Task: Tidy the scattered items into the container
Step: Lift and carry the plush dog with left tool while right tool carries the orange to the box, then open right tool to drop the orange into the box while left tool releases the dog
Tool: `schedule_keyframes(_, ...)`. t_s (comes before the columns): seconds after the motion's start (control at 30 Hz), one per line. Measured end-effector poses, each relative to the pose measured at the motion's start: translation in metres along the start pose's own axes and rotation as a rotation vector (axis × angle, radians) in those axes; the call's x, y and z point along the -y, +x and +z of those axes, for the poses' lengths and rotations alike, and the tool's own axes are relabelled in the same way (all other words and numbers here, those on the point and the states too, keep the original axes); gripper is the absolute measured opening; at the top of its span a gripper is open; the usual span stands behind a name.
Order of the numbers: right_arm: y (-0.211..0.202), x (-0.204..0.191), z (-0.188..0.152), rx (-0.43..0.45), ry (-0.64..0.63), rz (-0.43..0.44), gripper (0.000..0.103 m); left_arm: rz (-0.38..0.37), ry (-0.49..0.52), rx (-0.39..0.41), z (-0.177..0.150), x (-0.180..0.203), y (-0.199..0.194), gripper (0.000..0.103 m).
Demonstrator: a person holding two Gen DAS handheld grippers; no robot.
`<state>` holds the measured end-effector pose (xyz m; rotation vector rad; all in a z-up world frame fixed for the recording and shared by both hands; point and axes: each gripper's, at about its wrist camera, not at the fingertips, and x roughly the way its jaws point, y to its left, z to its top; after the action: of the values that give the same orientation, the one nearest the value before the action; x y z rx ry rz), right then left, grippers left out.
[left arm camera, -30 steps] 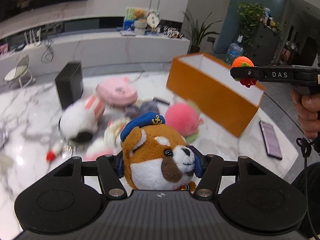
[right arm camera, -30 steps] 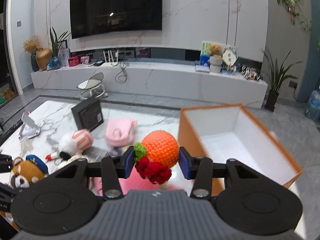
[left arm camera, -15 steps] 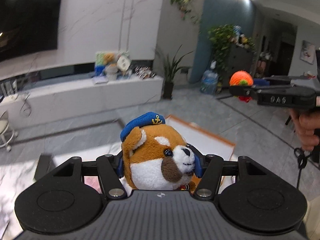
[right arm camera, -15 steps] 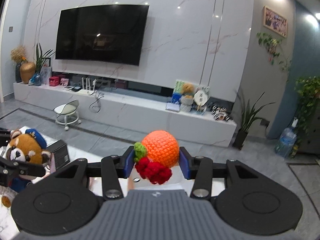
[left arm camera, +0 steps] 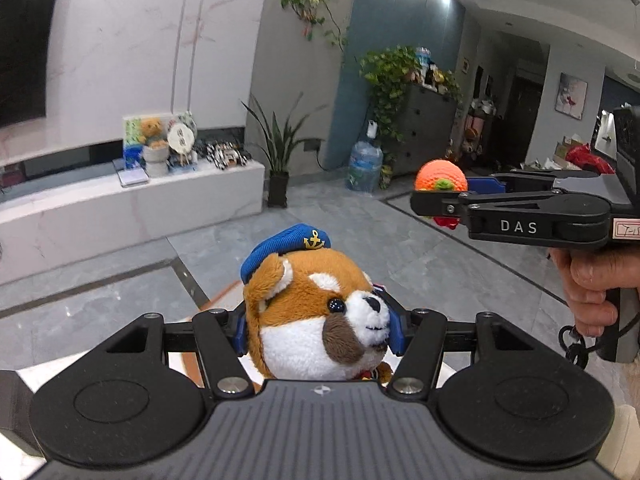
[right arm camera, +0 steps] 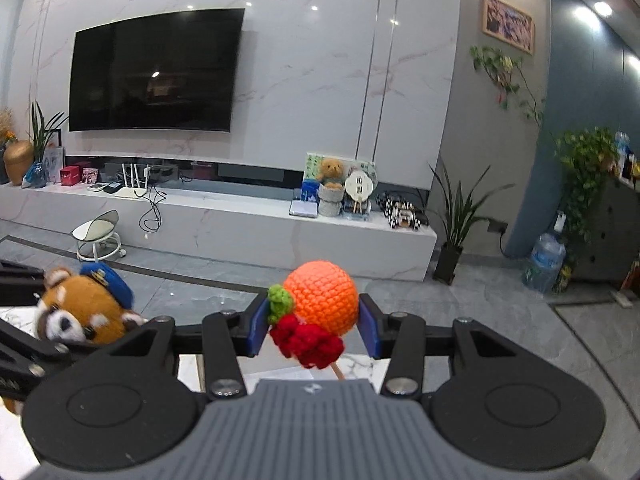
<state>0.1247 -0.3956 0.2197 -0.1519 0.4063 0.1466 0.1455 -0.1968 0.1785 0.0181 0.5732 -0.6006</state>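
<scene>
Left gripper (left arm camera: 318, 330) clamped on sailor-capped red panda plush (left arm camera: 316, 312), right gripper (right arm camera: 316, 322) clamped on crocheted orange toy (right arm camera: 322, 304), both held aloft, grey tiled floor (left arm camera: 360, 236), marble TV wall (right arm camera: 304, 80), long white console (right arm camera: 224, 220), potted plant (right arm camera: 456, 216).

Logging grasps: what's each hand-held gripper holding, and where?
Left hand-held gripper: plush red panda, by the head sides. Right hand-held gripper: crocheted orange, across its middle.

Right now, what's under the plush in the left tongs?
Mostly hidden: the plush and left tongs cover it. Only a thin orange edge and some white surface show; whether that's the container, unclear.
</scene>
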Motion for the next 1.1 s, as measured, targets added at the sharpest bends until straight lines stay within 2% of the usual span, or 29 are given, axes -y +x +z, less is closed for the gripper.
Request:
schedule_keyframes(0.23,0.046,0.013,-0.034,-0.099,0.002,0.004,0.049,-0.022,-0.038,-0.075,-0.012,0.000,0.053,0.070)
schedule_keyframes(0.6,0.130,0.029,-0.109,-0.288,0.015,0.047,0.049,-0.061,-0.131,-0.193,-0.048,-0.018,0.136,0.070)
schedule_keyframes(0.9,0.182,0.035,-0.146,-0.399,0.002,0.054,0.049,-0.063,-0.141,-0.286,-0.069,-0.031,0.180,0.070)
schedule_keyframes(1.1,0.200,0.040,-0.156,-0.436,0.009,0.058,0.049,-0.056,-0.131,-0.324,-0.071,-0.034,0.196,0.070)
